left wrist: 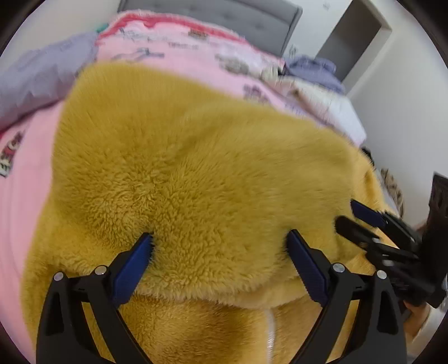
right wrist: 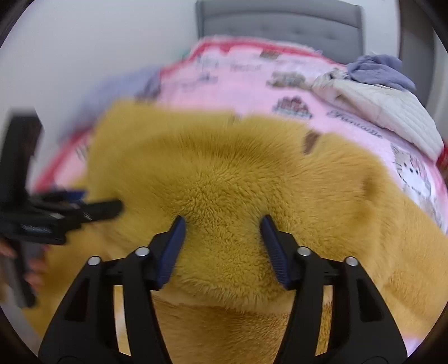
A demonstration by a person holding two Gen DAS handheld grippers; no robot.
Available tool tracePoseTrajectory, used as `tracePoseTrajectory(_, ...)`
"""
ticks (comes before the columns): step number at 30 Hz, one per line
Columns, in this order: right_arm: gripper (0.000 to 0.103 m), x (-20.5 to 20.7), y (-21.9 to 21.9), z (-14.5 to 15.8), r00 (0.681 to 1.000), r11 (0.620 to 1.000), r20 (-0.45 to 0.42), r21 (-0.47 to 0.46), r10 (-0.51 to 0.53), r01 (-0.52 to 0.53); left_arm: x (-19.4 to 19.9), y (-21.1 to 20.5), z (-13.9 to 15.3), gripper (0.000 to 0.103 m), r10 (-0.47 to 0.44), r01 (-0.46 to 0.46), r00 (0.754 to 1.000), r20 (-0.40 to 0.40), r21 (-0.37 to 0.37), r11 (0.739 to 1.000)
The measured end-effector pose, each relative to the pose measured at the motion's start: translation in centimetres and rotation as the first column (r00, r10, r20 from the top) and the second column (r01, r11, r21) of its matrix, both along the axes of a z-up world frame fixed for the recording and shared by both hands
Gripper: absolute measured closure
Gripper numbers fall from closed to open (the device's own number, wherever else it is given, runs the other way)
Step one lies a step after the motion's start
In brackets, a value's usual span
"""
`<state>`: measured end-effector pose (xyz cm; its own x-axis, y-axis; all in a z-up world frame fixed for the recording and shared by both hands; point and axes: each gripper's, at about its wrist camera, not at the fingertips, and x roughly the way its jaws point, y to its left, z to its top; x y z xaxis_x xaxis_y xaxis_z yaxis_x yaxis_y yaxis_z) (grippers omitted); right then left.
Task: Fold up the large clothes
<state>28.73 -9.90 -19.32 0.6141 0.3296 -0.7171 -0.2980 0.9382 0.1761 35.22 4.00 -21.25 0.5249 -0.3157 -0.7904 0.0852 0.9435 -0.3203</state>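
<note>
A large mustard-yellow fleece garment [left wrist: 179, 173] lies on a pink printed blanket [left wrist: 196, 64] on a bed. Its near edge is folded over a lower layer. My left gripper [left wrist: 219, 238] is open, its blue pads spread wide over the folded edge with fleece bulging between them. My right gripper [right wrist: 222, 221] is open too, its pads either side of a hump of the garment [right wrist: 224, 173]. The right gripper also shows in the left wrist view [left wrist: 364, 221] at the garment's right side. The left gripper shows blurred in the right wrist view [right wrist: 92, 208].
A grey padded headboard [right wrist: 280, 22] stands at the far end of the pink blanket [right wrist: 238, 86]. A cream quilted item [right wrist: 386, 109] and a lilac cloth [right wrist: 378, 70] lie at the bed's far right. Lilac bedding [left wrist: 36, 75] lies at the far left. White walls surround the bed.
</note>
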Motion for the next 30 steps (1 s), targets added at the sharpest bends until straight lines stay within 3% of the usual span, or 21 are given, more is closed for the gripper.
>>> tracePoseTrajectory(2,0.038,-1.2,-2.7,2.2,0.995,0.989,0.049,0.129,-0.084,0.077,-0.7,0.0,2.6,0.010,0.039,-0.035,0.994,0.106,-0.040,0.999)
tracePoseTrajectory(3,0.033,-2.1,-5.0,3.3,0.986,0.966,0.061,0.220,-0.155,0.138,-0.9,-0.6,4.1,0.010,0.046,-0.035,0.987,0.157,-0.074,0.997)
tracePoseTrajectory(5,0.029,-3.6,-9.0,4.5,0.955,0.913,0.049,0.313,-0.291,0.262,-0.6,-2.2,5.3,0.005,0.025,-0.007,0.985,0.173,-0.105,0.994)
tracePoseTrajectory(9,0.026,-7.2,-19.7,4.3,0.822,0.760,-0.036,0.358,-0.568,0.542,1.5,-7.9,5.0,0.005,-0.060,0.081,0.988,0.145,-0.149,0.986)
tracePoseTrajectory(12,0.026,-10.9,-28.5,3.0,0.655,0.597,-0.081,0.339,-0.752,0.727,2.7,-12.1,4.0,0.005,-0.112,0.128,0.984,0.142,-0.108,0.986)
tracePoseTrajectory(16,0.026,-16.6,-38.6,1.1,0.402,0.316,-0.137,0.416,-0.905,0.853,2.6,-15.5,2.2,0.005,-0.135,0.139,0.987,0.090,-0.035,0.990)
tracePoseTrajectory(20,0.026,-19.3,-45.3,-1.8,0.263,0.179,-0.207,0.351,-0.942,0.919,2.1,-17.0,1.1,0.005,-0.138,0.133,0.987,0.080,0.068,0.989)
tracePoseTrajectory(24,0.032,-20.1,-48.6,-5.4,0.177,0.096,-0.298,0.268,-0.938,0.959,2.0,-17.5,0.6,0.005,-0.160,0.150,0.984,0.078,0.115,0.982)
tracePoseTrajectory(27,0.033,-19.7,-50.0,-7.5,0.159,0.079,-0.341,0.235,-0.927,0.969,2.0,-17.7,0.6,0.005,-0.187,0.175,0.980,0.074,0.145,0.974)
tracePoseTrajectory(29,0.033,-19.7,-50.6,-8.7,0.140,0.043,-0.379,0.253,-0.915,0.967,2.1,-17.8,0.6,0.005,-0.189,0.177,0.979,0.072,0.149,0.973)
tracePoseTrajectory(30,0.038,-19.6,-50.8,-9.0,0.140,0.035,-0.389,0.264,-0.911,0.964,2.2,-17.8,0.5,0.005,-0.187,0.175,0.980,0.071,0.149,0.973)
